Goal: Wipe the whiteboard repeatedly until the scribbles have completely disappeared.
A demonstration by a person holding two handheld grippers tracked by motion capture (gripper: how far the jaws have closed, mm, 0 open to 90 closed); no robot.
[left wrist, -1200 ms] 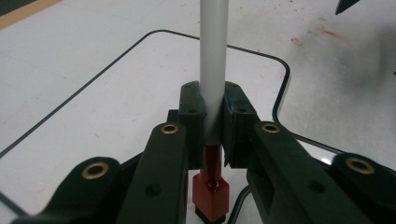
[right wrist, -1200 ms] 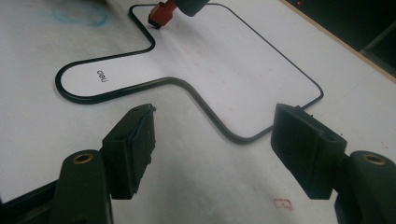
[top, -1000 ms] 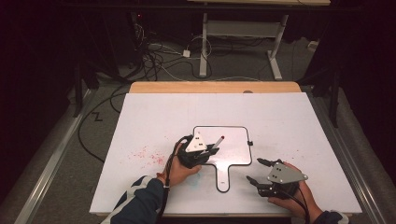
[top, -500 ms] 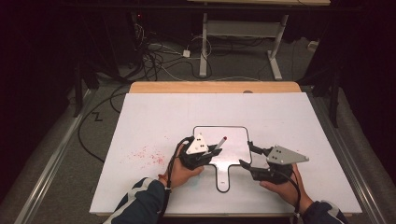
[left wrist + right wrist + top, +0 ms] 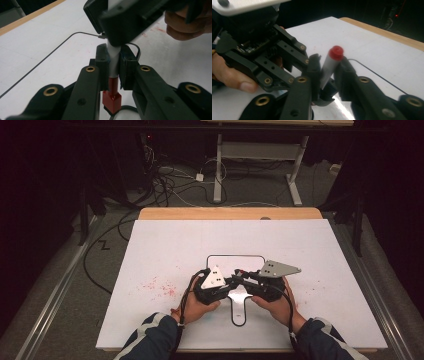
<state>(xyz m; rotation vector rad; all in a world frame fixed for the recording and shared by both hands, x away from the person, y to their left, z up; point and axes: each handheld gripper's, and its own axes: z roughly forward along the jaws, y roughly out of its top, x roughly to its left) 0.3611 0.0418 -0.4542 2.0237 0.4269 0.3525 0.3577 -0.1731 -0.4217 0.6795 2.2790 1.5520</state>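
Marker (image 5: pixel 113 67), grey-bodied with a red cap (image 5: pixel 336 53) at one end and a red end piece at the other, sits pinched between both tools above the white surface (image 5: pixel 165 245). Left hand-held gripper (image 5: pixel 114 65) is closed tight on the barrel near its red end piece; right hand-held gripper (image 5: pixel 327 72) is clamped on the same barrel just below the cap. A black-outlined paddle-shaped board (image 5: pixel 239 310) lies beneath them.
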